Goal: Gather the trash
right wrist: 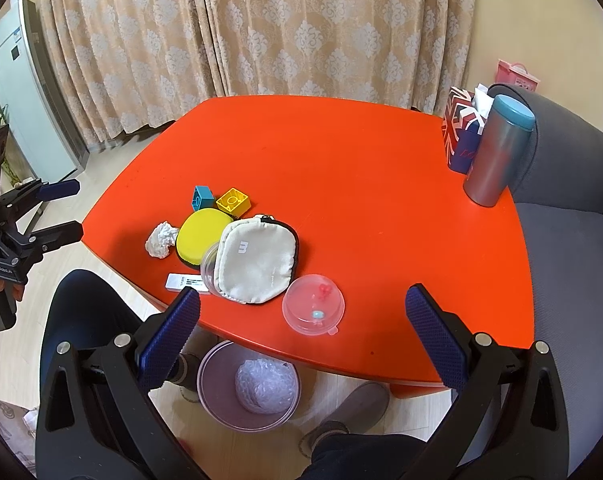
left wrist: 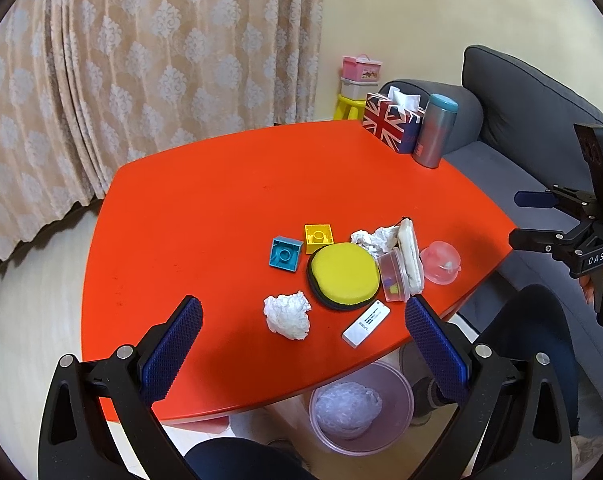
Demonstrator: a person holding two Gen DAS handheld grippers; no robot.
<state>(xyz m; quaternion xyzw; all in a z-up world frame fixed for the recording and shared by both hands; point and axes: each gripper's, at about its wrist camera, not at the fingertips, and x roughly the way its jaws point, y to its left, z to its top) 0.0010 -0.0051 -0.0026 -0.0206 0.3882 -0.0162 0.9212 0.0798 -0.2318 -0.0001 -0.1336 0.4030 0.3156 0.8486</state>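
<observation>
Left gripper [left wrist: 301, 322] hovers wide open above a crumpled tissue [left wrist: 287, 315] on the red table [left wrist: 205, 208]; a bin [left wrist: 361, 408] stands on the floor below; right gripper [left wrist: 519, 218] empty beside the table

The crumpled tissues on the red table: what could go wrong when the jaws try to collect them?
1. The far tissue lies against the grey pouch and a clear tub; closing on it may drag these.
2. The near tissue sits beside the yellow case, which might be nudged.
3. The bin is partly under the table, so a dropped tissue may miss.
</observation>
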